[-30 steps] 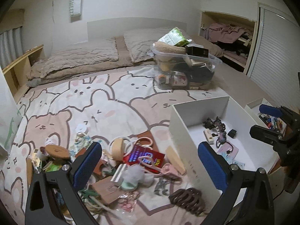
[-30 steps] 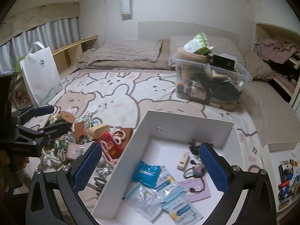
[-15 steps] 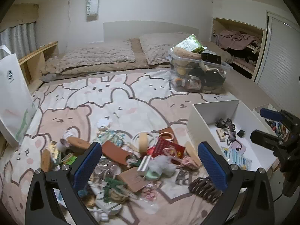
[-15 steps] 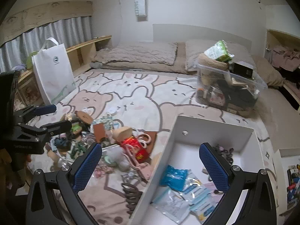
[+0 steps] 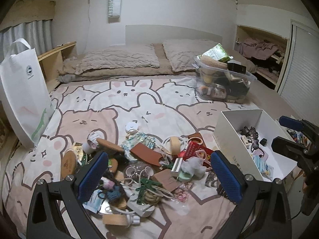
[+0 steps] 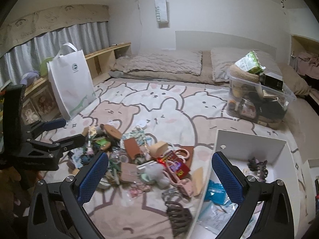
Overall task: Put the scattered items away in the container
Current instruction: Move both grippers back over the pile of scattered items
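Observation:
A heap of small items lies on the cartoon-print bedspread: a red packet (image 5: 196,151), a brown leather piece (image 5: 146,153), a grey plush (image 5: 194,164), a green clip (image 5: 146,187) and a dark hair claw (image 6: 178,212). To its right stands an open white box (image 5: 225,131) with hair accessories and packets inside; in the right wrist view its wall (image 6: 235,142) is at right. My left gripper (image 5: 159,176) hangs open over the heap, holding nothing. My right gripper (image 6: 160,176) is open too, straddling the heap's right edge and the box's left wall.
A clear plastic bin (image 5: 223,83) stuffed with things sits on the bed at the back right. A white tote bag (image 5: 24,91) stands at the left bed edge. Pillows (image 5: 119,61) lie along the headboard. Bare bedspread lies between heap and pillows.
Both views have swung left, away from the white box and toward the heap. The box has slid toward the right edge in each view. Both grippers stayed open.

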Motion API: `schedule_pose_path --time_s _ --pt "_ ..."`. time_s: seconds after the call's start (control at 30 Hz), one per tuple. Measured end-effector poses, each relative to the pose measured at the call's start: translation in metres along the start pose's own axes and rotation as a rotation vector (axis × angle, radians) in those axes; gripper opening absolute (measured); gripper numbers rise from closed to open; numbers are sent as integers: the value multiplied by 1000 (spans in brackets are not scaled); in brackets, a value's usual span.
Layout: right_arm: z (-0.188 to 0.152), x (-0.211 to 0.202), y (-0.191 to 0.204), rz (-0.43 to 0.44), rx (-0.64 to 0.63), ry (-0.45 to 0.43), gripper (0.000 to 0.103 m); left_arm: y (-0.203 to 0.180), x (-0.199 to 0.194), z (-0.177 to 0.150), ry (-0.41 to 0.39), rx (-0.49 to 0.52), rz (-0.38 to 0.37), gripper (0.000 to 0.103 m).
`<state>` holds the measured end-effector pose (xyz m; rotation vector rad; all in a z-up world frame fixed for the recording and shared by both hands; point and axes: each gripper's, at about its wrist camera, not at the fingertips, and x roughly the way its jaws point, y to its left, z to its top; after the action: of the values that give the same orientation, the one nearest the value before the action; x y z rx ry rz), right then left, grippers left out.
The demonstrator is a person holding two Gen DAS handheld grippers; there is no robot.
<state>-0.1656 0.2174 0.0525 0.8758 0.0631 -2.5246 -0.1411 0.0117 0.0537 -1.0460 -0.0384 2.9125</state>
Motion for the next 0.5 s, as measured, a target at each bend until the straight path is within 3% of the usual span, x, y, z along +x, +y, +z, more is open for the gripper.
schedule_pose_path --time_s 0.5 --pt "1 -14 71 30 -37 -9 103 56 -51 -23 -46 -75 52 103"
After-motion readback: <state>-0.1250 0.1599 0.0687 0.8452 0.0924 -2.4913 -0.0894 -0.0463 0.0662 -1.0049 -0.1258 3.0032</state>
